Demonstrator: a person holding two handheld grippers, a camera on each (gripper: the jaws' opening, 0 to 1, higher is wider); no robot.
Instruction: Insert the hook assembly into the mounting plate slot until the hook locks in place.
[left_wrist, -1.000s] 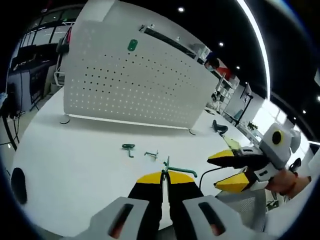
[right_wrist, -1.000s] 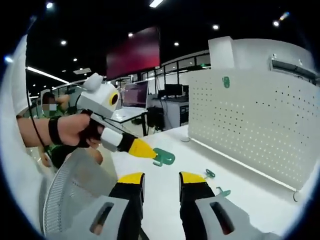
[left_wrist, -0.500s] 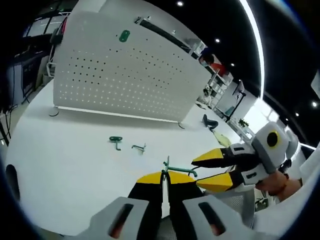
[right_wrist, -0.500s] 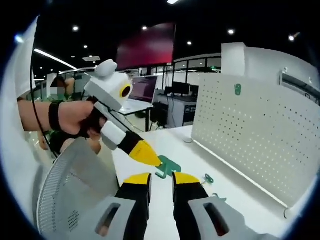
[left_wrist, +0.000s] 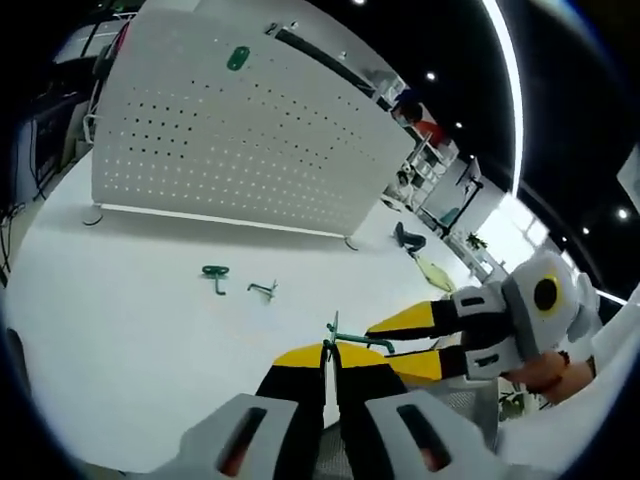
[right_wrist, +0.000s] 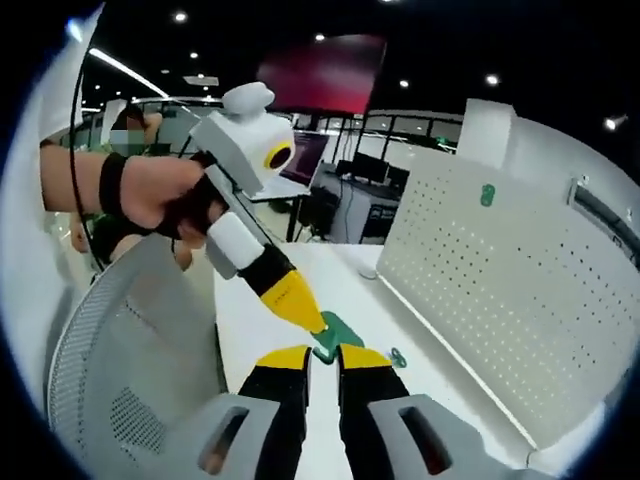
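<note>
In the left gripper view, the left gripper (left_wrist: 330, 350) has its yellow tips pressed together on a green hook (left_wrist: 352, 339), whose thin bar sticks out to the right just above them. The right gripper (left_wrist: 402, 345) reaches in from the right with its two yellow jaws a little apart, the tips close beside the hook's free end; whether they touch it cannot be told.

In the right gripper view, the right gripper (right_wrist: 323, 358) shows its jaws nearly together with the hook's green plate (right_wrist: 340, 332) just above the tips; a firm grasp cannot be made out. The left gripper (right_wrist: 297, 305) comes down from the upper left, held by a hand (right_wrist: 160, 195), its yellow tip meeting the hook.

Farther out on the white bench (left_wrist: 130, 300) lie a second green hook (left_wrist: 214, 274) and, just beside it to the right, a small grey hook (left_wrist: 264, 290). Behind them stands the white pegboard (left_wrist: 240, 150) on its feet, with a green hook plate (left_wrist: 238, 58) mounted near its top edge. A grey mesh chair back (right_wrist: 130, 370) sits near the right gripper view's left side.
</note>
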